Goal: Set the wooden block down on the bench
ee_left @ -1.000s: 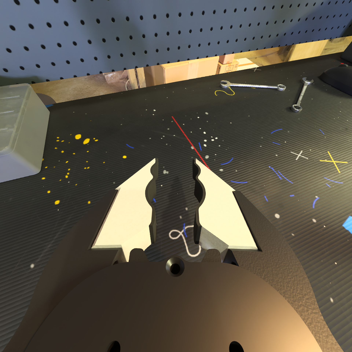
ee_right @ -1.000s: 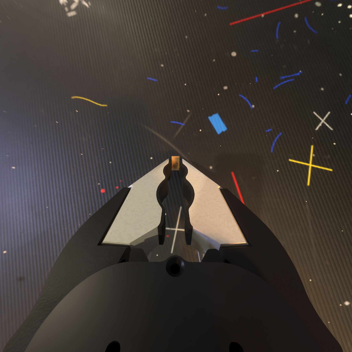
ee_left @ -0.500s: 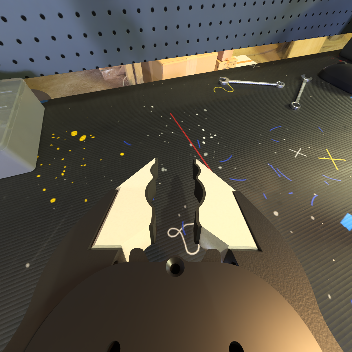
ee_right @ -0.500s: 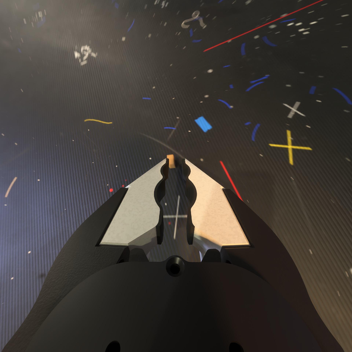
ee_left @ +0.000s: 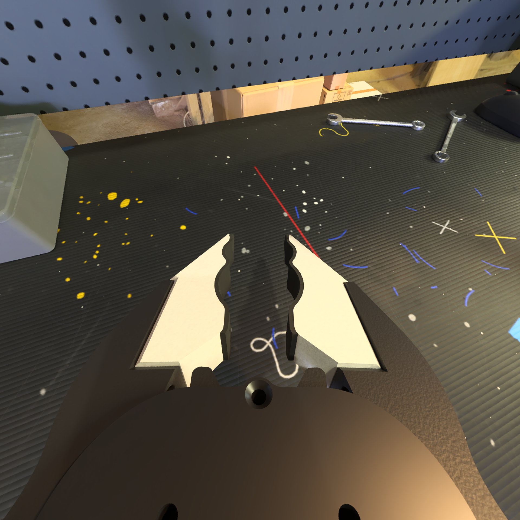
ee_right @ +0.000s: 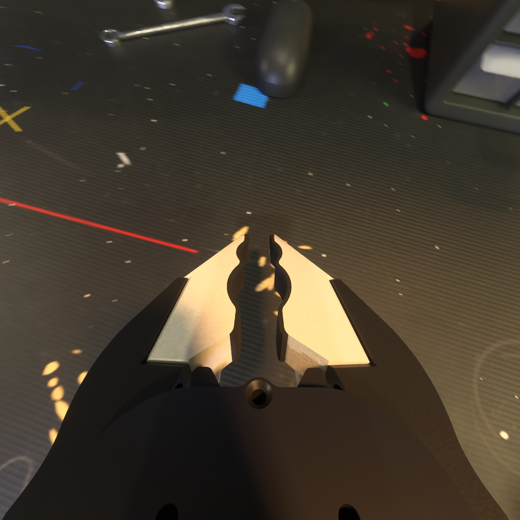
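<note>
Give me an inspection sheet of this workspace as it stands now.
Surface: dark ribbed bench mat, paint-flecked.
Job's things: wooden block, nothing seen.
Clutter: two wrenches; translucent bin; dark rounded tool; grey case.
Grippers: left gripper open, empty; right gripper open, nothing between its fingers.
Cables: nothing seen.
Surroundings: pegboard; cardboard boxes behind the bench.
</note>
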{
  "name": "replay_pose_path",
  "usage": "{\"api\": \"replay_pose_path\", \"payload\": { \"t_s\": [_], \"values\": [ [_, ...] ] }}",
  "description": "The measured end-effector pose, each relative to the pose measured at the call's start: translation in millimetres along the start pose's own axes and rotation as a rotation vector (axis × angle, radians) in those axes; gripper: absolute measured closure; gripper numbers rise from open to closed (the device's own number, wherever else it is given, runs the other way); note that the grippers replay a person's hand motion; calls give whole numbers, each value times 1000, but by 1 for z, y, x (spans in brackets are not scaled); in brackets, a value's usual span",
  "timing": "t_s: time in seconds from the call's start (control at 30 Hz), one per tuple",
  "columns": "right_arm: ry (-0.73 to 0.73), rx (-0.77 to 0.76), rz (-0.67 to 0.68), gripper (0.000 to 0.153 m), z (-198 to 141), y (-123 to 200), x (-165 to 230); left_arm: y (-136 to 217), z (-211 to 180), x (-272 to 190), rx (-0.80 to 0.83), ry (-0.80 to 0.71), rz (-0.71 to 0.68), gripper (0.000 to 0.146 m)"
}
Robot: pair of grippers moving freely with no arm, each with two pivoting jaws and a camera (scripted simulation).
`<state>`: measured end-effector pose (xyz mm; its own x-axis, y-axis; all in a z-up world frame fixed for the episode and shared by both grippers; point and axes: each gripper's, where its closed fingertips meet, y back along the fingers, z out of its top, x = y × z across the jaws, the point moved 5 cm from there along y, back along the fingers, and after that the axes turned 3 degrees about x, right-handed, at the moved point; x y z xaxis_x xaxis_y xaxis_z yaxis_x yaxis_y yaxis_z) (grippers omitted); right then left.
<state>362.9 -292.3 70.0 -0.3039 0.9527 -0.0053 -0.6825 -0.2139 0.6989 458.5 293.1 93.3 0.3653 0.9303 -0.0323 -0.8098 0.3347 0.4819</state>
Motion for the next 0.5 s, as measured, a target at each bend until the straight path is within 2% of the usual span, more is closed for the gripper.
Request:
{"api": "replay_pose_path", "payload": {
  "t_s": [0.07, 0.13, 0.37, 0.5],
  "values": [
    [-25, 13, -34, 138, -4, -6, -16, 0, 0, 1, -1, 4, 3, 110],
    [-26, 13, -13, 138, -3, -11, -19, 0, 0, 2, -2, 7, 5, 110],
    [108, 43, 74, 137, 15, -27, 17, -1, -1, 2, 4, 4, 2, 110],
    [131, 40, 90, 137, 23, -39, 26, -1, -1, 1, 4, 2, -1, 110]
  ]
}}
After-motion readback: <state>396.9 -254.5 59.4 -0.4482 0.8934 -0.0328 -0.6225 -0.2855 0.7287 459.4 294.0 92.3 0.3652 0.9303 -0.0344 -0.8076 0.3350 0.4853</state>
